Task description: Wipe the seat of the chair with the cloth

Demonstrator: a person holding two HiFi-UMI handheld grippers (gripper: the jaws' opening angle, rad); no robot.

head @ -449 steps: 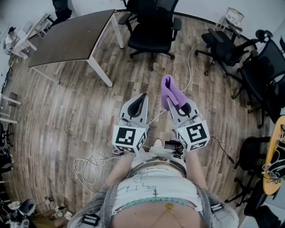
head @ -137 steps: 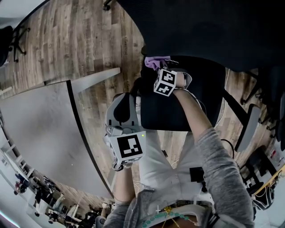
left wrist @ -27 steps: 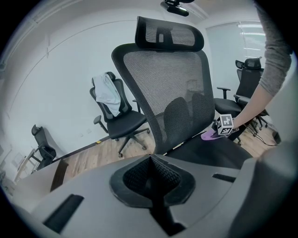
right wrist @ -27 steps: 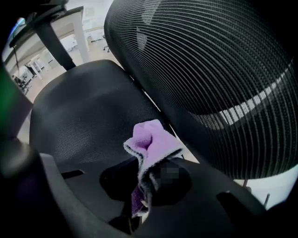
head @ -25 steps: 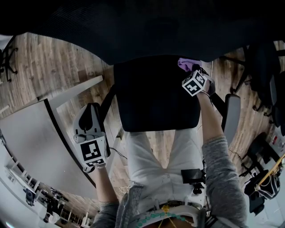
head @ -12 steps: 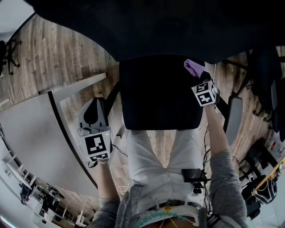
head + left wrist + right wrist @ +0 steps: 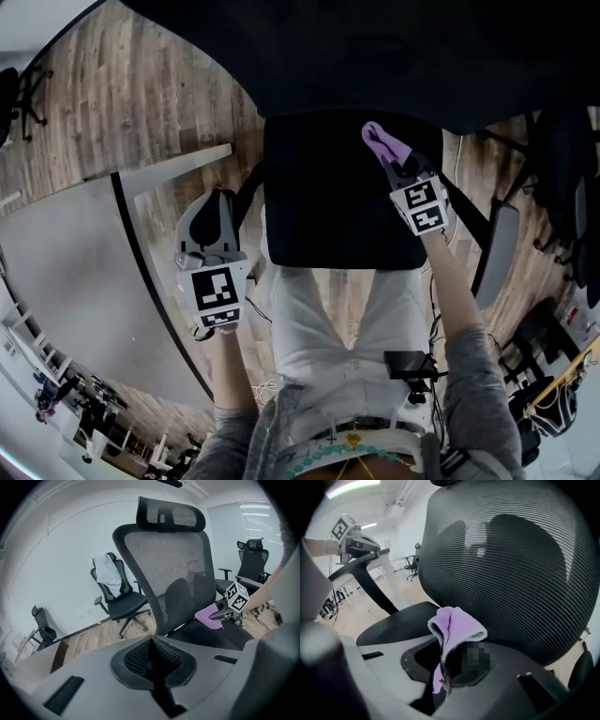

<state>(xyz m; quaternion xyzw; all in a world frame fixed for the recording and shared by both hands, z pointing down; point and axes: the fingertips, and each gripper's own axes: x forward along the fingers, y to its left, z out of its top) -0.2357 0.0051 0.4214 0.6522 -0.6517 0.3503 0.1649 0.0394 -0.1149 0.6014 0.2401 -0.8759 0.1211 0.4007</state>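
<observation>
The black chair seat (image 7: 328, 206) lies below me, under its mesh back (image 7: 164, 569). My right gripper (image 7: 392, 161) is shut on a folded purple cloth (image 7: 382, 142) and holds it over the seat's back right part, close to the backrest. In the right gripper view the cloth (image 7: 452, 629) sticks up from the shut jaws of the right gripper (image 7: 446, 665), with the mesh back (image 7: 511, 569) right behind and the seat (image 7: 396, 625) below. My left gripper (image 7: 220, 199) is shut with nothing in it, left of the seat over the floor. In its own view the left gripper (image 7: 152, 660) faces the chair.
A grey table (image 7: 66, 281) stands to my left. The chair's right armrest (image 7: 495, 251) sticks out by my right arm. Another office chair (image 7: 119, 599) with a white garment on its back stands by the wall, and more chairs (image 7: 251, 566) stand at the right.
My right gripper has carried the cloth a little leftward over the back of the seat. The left gripper has drifted slightly closer to the chair's left side.
</observation>
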